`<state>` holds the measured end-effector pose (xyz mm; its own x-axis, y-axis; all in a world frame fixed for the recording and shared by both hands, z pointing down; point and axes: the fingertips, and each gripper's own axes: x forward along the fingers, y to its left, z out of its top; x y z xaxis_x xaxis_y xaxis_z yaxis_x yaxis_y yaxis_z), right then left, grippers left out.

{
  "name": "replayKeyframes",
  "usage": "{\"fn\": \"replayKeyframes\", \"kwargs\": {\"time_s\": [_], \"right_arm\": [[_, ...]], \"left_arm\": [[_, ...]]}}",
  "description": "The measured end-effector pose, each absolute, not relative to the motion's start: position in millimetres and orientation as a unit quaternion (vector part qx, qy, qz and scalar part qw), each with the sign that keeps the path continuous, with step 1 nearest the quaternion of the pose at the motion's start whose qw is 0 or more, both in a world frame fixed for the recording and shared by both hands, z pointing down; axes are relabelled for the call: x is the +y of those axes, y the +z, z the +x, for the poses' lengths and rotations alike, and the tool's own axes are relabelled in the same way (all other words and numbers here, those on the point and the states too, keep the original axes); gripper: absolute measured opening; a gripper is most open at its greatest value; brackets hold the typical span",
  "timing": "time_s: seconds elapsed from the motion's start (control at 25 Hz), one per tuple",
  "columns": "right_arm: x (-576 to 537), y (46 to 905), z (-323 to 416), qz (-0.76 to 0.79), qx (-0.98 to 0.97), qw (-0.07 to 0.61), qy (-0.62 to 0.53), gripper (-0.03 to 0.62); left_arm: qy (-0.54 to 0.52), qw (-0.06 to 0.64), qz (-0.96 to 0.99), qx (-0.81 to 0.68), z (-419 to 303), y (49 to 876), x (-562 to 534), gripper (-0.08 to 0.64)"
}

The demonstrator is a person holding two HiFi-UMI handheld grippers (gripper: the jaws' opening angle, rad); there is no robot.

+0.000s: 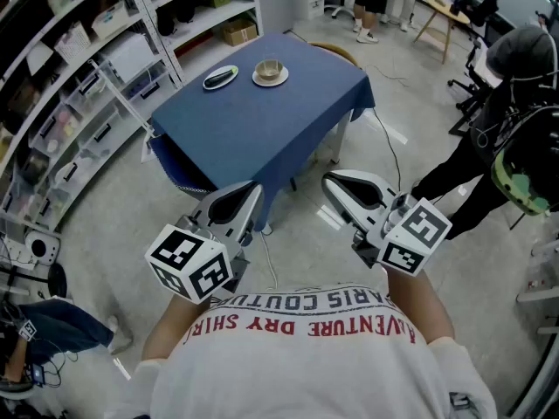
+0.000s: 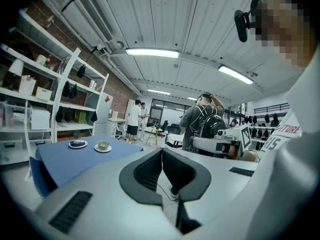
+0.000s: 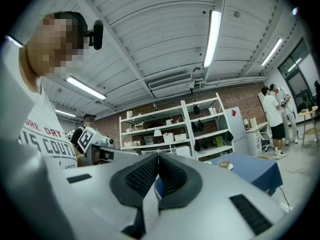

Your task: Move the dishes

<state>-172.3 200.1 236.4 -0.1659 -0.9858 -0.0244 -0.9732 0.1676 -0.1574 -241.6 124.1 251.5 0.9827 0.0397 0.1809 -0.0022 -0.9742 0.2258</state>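
Note:
A table with a blue cloth (image 1: 262, 129) stands ahead of me. At its far edge lie an oval plate with something dark on it (image 1: 220, 78) and a saucer with a small bowl (image 1: 270, 72). The left gripper view shows both dishes far off: plate (image 2: 78, 144), bowl (image 2: 103, 146). The bowl (image 3: 224, 163) also appears in the right gripper view. My left gripper (image 1: 254, 188) and right gripper (image 1: 329, 180) are held near my chest, short of the table's near edge. Both are shut with nothing between the pads (image 2: 150, 170) (image 3: 145, 176).
Metal shelves (image 1: 79, 94) full of boxes line the left side. A person in black (image 1: 515, 103) stands at the right. A blue chair (image 1: 175, 171) is tucked at the table's left, a wooden chair (image 1: 336, 52) behind it. Cables lie on the floor (image 1: 393, 160).

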Motion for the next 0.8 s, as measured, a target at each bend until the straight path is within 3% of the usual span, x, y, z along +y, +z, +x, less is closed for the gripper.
{"fn": "replayKeyframes", "kwargs": {"time_s": [0.8], "right_arm": [[231.3,261.6,-121.7,-0.645,0.759,0.061,-0.065,0.026]], "left_arm": [[0.091,0.117,0.989,-0.006,-190.8,272.8,151.0,0.028]]}}
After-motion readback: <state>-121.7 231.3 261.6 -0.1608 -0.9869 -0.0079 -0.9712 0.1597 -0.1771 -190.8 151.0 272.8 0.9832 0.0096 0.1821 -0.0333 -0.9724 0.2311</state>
